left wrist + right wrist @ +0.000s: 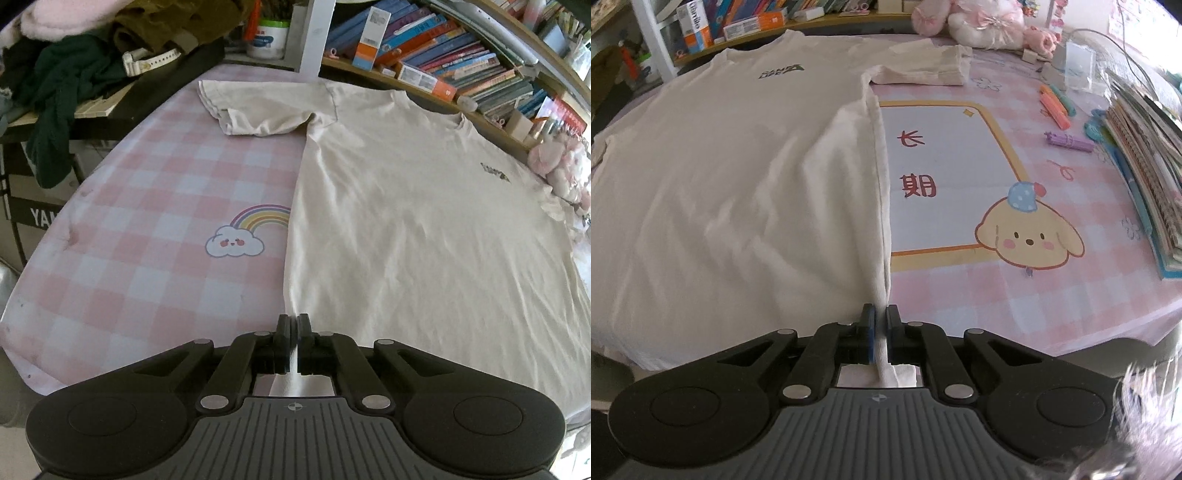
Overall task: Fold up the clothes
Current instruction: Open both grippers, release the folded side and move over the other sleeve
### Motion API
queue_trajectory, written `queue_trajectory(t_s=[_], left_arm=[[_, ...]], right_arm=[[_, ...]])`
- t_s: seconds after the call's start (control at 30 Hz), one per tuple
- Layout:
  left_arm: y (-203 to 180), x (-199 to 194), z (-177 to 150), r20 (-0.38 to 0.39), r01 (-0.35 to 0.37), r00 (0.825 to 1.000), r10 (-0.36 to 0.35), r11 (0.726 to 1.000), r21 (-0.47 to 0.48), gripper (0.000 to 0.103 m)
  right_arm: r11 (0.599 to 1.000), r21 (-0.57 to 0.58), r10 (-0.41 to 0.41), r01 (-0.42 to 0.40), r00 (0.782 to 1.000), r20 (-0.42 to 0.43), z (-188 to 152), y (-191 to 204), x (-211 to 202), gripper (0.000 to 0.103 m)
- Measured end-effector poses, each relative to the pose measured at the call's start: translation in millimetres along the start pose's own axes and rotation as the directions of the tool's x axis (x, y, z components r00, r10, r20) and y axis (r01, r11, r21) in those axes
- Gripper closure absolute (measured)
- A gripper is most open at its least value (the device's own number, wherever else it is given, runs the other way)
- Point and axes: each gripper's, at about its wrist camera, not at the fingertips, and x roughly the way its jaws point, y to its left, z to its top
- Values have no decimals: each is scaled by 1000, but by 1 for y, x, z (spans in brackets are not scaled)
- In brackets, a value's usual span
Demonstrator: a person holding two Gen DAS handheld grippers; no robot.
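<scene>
Both tools clamped on the cream t-shirt [406, 229] hem corners: left tool [294, 318], right tool [880, 309], shirt flat on the worktop [140, 236].

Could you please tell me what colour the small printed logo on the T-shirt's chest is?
The logo is dark, blackish with a green tinge, on the cream T-shirt; the right wrist view shows it best.

The cream T-shirt [424, 229] lies front up and spread flat on the pink checked tablecloth [147, 206], its collar far from me, a small dark logo [780, 71] on the chest. Both short sleeves lie out to the sides. I have its two bottom hem corners pinched, and the right side edge rises in a ridge.
</scene>
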Motion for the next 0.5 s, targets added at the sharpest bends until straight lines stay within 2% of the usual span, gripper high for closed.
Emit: queue_trajectory(t_s=[0.1, 0.17, 0.27, 0.37, 0.5], left_arm=[[-4, -3, 3, 15, -23, 1000, 23, 1000, 19, 96], [-9, -7, 6, 36, -30, 999, 29, 999, 41, 96], [-23, -15, 11, 71, -20, 997, 14, 996, 87, 91], [-38, -20, 16, 91, -3, 996, -8, 993, 121, 81], [-56, -20, 18, 104, 15, 994, -31, 989, 147, 55]], right_arm=[[1000, 27, 3, -3, 1000, -3, 1, -2, 0, 94], [1000, 29, -8, 8, 1000, 7, 1, -1, -2, 88], [999, 55, -4, 2, 999, 38, 4, 1, -9, 78], [997, 73, 6, -11, 997, 72, 9, 6, -15, 69], [996, 84, 14, -23, 993, 116, 18, 16, -24, 56]])
